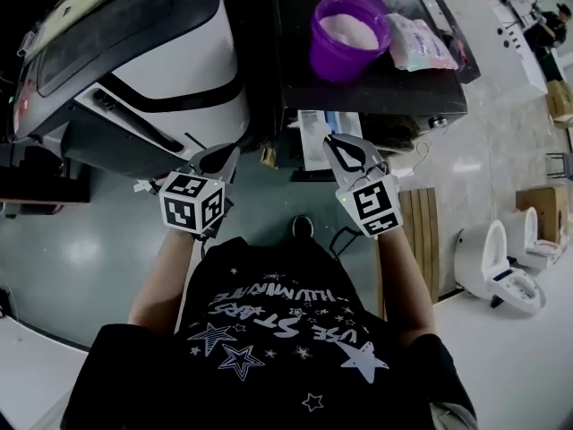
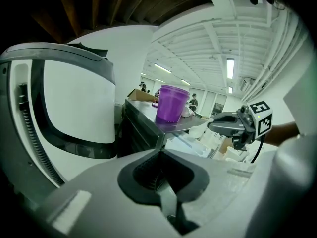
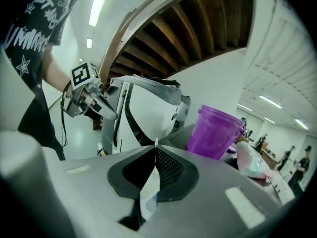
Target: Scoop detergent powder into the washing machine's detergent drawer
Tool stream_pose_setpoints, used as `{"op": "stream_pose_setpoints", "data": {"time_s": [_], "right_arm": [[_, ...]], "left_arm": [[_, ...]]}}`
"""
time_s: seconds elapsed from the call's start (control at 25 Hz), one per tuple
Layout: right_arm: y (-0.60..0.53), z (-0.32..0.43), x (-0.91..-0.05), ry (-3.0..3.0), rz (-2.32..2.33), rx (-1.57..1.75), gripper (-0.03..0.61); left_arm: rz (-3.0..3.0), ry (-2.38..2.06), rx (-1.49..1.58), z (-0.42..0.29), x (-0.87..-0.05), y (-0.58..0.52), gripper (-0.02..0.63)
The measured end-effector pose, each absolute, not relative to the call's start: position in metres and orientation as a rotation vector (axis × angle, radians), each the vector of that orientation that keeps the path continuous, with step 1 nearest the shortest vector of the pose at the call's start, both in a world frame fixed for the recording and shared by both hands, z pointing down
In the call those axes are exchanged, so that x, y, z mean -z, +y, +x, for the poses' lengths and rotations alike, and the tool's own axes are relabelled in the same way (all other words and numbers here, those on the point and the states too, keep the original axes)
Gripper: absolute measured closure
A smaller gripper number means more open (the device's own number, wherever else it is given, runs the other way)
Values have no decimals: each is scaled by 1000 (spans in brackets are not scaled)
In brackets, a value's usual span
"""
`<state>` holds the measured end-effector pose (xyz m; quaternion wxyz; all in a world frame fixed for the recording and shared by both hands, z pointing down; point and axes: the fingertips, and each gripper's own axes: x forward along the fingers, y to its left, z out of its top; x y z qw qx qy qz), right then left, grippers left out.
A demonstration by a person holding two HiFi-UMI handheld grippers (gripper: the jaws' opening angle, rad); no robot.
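You hold both grippers low in front of the white washing machine. The left gripper has its jaws pressed together on nothing, and so does the right gripper. The purple cup of white detergent powder stands on the black table, just beside a pastel pouch.

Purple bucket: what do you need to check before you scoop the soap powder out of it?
1. Purple bucket upright on the black table: ok.
2. Powder inside the bucket: ok.
3. Left gripper empty, jaws shut: ok.
4. Right gripper empty, jaws shut: ok.
5. Scoop within sight: not ok, none shows.
6. Detergent drawer open: cannot tell.
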<state>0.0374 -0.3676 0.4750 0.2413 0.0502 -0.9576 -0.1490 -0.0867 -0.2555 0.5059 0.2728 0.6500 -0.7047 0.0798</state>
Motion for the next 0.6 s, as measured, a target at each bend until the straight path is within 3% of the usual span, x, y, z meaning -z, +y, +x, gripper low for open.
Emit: {"op": "stream_pose_setpoints", "data": {"time_s": [0.6], "right_arm": [[-355,60,-451,-2768,756,-96,546]], "left_arm": [[1957,-1749,-176,-98,-502,-216,611]]}}
